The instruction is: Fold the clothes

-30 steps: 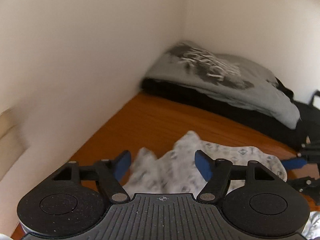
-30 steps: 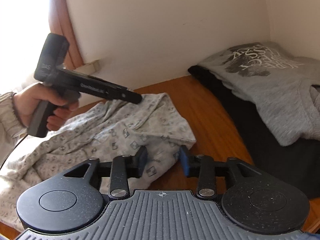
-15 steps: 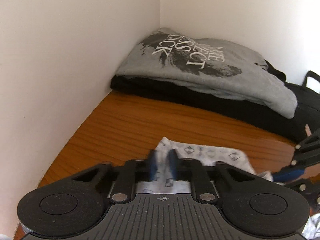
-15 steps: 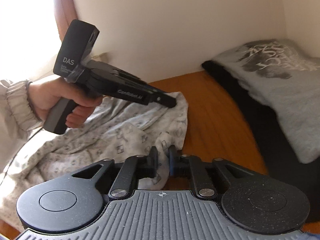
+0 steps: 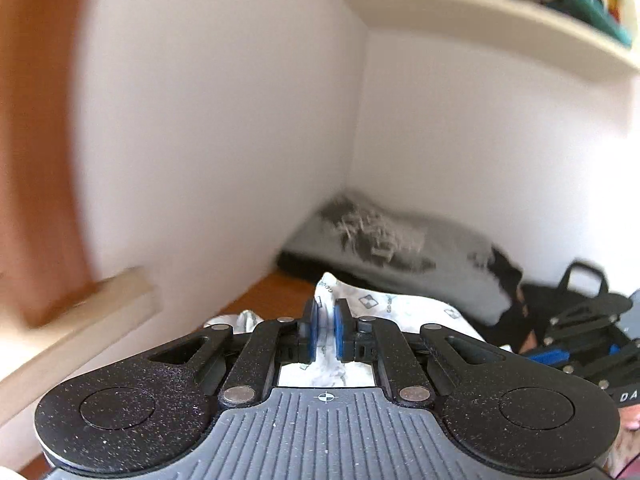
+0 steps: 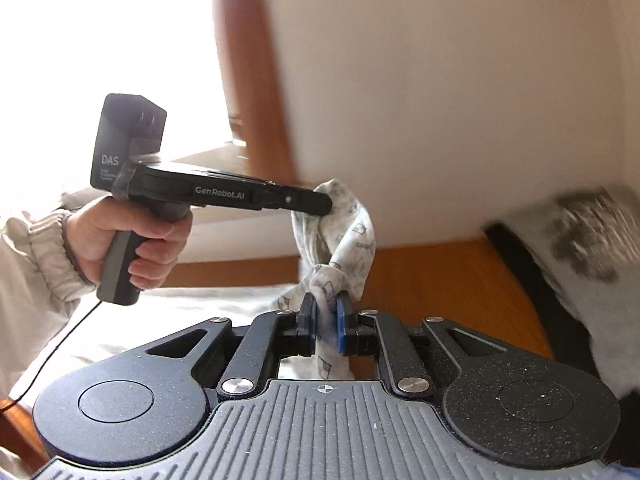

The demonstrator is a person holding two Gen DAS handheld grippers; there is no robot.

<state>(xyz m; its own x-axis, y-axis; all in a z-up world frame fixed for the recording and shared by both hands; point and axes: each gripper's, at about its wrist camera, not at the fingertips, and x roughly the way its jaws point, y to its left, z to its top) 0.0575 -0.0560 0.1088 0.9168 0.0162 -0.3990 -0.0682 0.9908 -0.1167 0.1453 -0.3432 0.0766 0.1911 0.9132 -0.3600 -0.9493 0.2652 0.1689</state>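
Two folded garments lie stacked in the far corner of the table [image 6: 452, 276]: a grey printed sweatshirt [image 5: 404, 248] on top of a black garment [image 5: 304, 268], both blurred. A black bag [image 5: 580, 292] with a loop handle sits just beside them. White walls close the corner, a shelf [image 5: 480, 20] with blurred books runs overhead, and a wooden window frame [image 6: 248, 64] stands to the left in the right wrist view. Nothing stands between the stack and the work.

A pale patterned garment [image 6: 344, 240], white-grey with small square motifs, hangs bunched and twisted between both tools, raised off the table, while the rest of it trails down onto the wood at the near left. The left hand-held gripper [image 5: 325, 330], carried by a hand [image 6: 136, 240] in a light ribbed cuff, has its blue pads nearly together, pinching an edge of that cloth. The right hand-held gripper [image 6: 325, 330] is likewise clamped narrow on a knotted fold of the same garment, cloth showing above and below its pads
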